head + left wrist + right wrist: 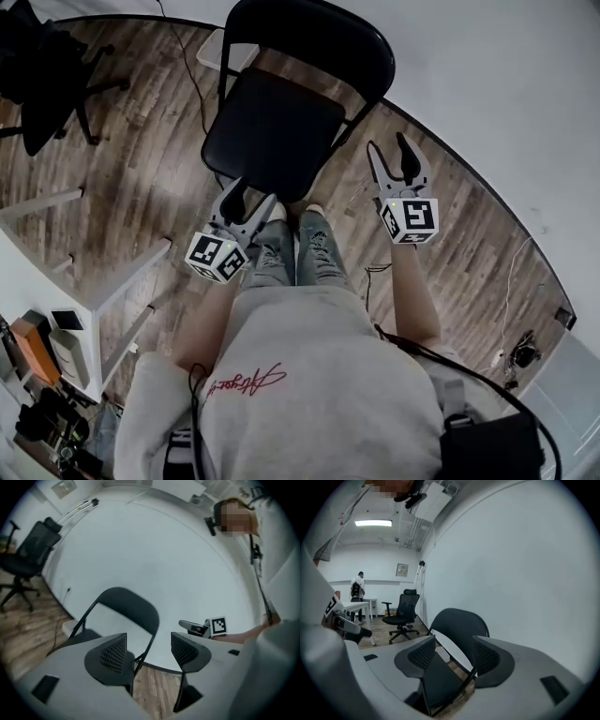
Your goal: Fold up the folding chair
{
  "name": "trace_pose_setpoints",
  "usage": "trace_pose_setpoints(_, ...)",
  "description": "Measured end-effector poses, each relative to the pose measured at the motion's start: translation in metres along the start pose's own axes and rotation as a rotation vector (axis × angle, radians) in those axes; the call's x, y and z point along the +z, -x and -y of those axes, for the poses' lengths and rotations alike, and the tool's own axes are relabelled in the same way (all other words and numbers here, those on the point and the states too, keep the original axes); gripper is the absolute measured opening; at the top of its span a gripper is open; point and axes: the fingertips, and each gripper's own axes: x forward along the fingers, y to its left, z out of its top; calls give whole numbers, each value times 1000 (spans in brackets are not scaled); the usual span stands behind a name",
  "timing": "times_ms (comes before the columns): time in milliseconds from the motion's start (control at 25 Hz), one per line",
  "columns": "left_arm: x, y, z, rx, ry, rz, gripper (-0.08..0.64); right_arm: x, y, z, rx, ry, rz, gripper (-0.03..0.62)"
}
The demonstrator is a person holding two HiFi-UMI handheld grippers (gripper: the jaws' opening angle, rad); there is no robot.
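Folding chair (272, 131) stands unfolded; left gripper (251, 195) and right gripper (388, 143) reach forward beside its seat, jaws spread, empty.

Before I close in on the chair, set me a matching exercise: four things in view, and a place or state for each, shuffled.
1 folding chair
2 office chair
3 left claw
4 right claw

A open, off the seat's right side
B unfolded, back toward the white wall
C open, at the seat's front edge
D top left of head view, on wood floor

Pairs: 1-B, 2-D, 3-C, 4-A
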Motion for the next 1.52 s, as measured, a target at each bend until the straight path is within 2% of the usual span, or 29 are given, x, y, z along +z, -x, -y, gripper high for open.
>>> trace_pose_setpoints(160, -103, 10, -79, 271, 304, -124, 302, -72, -44, 40, -40, -26, -140, 238)
trace_pose_setpoints(280, -171, 24, -119, 411, 511, -153, 307, -118, -73, 57, -42, -67, -211, 241)
trace_pose_setpoints(400, -214, 19, -152, 478, 687, -105, 321, -147, -96, 71, -45, -97, -229, 244)
trace_pose_setpoints(600, -251, 3, -193, 514, 832, -25, 339, -177, -117, 79, 9, -86, -220, 245)
trace_pose_setpoints(680, -263, -3, -205, 485, 906, 12, 358, -176, -125, 76, 45, -92, -182, 245)
trace_pose_setpoints(800, -267, -16, -216, 363, 1003, 74, 396, -175, -141, 68, 88, -105, -140, 245)
trace_pose_setpoints(920, -272, -25, -220, 271, 985, 56, 404, -177, -157, 61, 127, -55, -134, 245)
trace_pose_setpoints(1000, -278, -31, -224, 243, 969, 39, 403, -177, -166, 58, 138, 25, -129, 244)
trace_pose_setpoints(1080, -280, -38, -231, 223, 961, 45, 403, -172, -173, 57, 130, 61, -99, 244)
trace_pose_setpoints(1200, -274, -51, -238, 162, 933, 55, 403, -166, -178, 60, 120, 16, -57, 241)
trace_pose_setpoints(1240, -270, -57, -237, 128, 938, 62, 402, -165, -178, 63, 114, -7, -53, 221)
trace_pose_setpoints(1280, -266, -62, -236, 100, 958, 75, 400, -165, -178, 66, 111, -38, -46, 137)
trace_pose_setpoints(1320, -263, -67, -237, 89, 990, 93, 398, -163, -177, 69, 116, -80, -35, 103)
trace_pose_setpoints(1400, -261, -70, -239, 94, 1050, 117, 333, -161, -177, 70, 129, -162, -14, 67)
trace_pose_setpoints(1520, -261, -68, -237, 99, 1068, 114, 315, -157, -178, 71, 128, -239, -11, 46)
